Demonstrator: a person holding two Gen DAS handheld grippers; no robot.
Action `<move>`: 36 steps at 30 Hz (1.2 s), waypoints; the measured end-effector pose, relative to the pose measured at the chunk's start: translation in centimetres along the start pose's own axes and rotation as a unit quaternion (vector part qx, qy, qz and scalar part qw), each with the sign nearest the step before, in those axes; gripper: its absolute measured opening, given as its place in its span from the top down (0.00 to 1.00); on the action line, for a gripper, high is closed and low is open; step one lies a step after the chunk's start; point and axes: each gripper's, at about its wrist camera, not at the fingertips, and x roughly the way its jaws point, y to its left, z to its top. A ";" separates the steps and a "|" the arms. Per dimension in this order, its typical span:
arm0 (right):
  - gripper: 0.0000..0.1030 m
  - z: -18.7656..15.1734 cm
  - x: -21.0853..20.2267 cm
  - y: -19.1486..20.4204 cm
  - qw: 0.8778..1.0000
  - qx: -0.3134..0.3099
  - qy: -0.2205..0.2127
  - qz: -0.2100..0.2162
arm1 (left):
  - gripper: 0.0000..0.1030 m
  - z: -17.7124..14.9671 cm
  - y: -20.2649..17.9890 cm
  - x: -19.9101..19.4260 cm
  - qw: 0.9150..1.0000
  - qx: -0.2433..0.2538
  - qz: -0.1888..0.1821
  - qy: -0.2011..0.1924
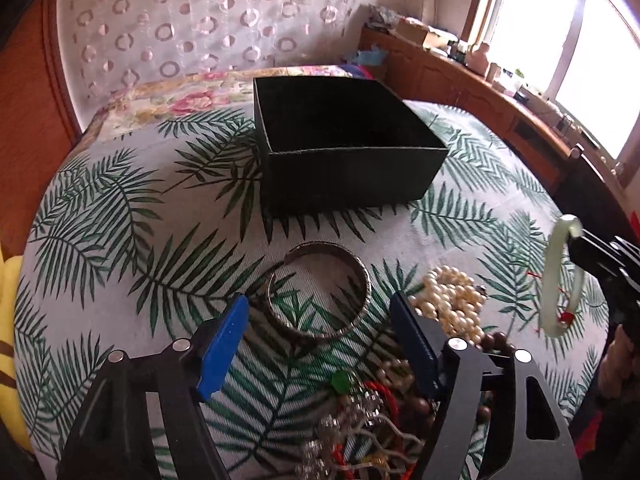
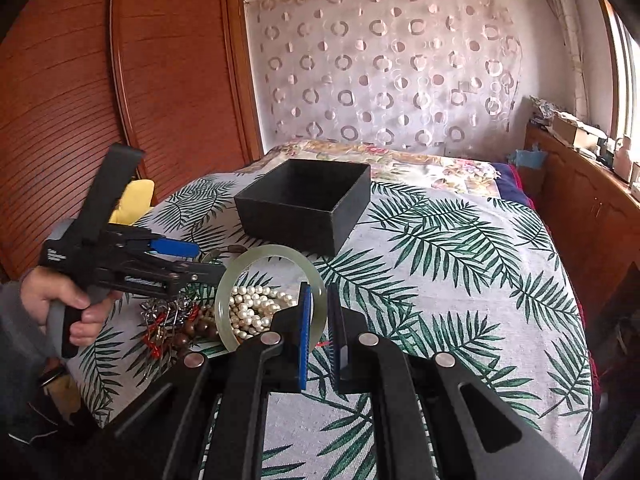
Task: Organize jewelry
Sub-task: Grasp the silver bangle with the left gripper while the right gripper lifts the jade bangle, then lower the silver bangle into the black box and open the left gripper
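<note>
An open black box [image 1: 344,148] stands on the leaf-print cloth, also in the right wrist view [image 2: 308,204]. My left gripper [image 1: 320,320] is open, its blue pads on either side of a silver bangle [image 1: 320,292] lying on the cloth. My right gripper [image 2: 320,304] is shut on a pale green jade bangle [image 2: 272,256] and holds it above the jewelry pile; the bangle also shows in the left wrist view [image 1: 560,280]. A pearl necklace [image 1: 452,300] lies beside the silver bangle.
A heap of brown beads, red cords and silver chains [image 1: 372,424] lies near the front. A floral quilt [image 2: 420,168] lies behind the box. A wooden cabinet [image 2: 580,208] runs along the right; a wooden wardrobe [image 2: 80,100] stands left.
</note>
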 end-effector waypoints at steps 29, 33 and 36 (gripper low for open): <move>0.91 0.4 0.6 -0.4 1.000 -0.001 0.002 -0.004 | 0.46 1.6 -0.2 -1.1 0.999 0.023 0.020 -0.032; 0.91 1.4 0.6 -0.6 1.000 -0.008 -0.005 -0.007 | 0.46 2.8 -0.7 -3.0 0.998 0.026 0.013 -0.063; 0.91 2.5 0.7 -0.8 1.000 -0.013 -0.011 -0.011 | 0.46 4.1 -1.0 -3.7 0.997 0.029 0.015 -0.076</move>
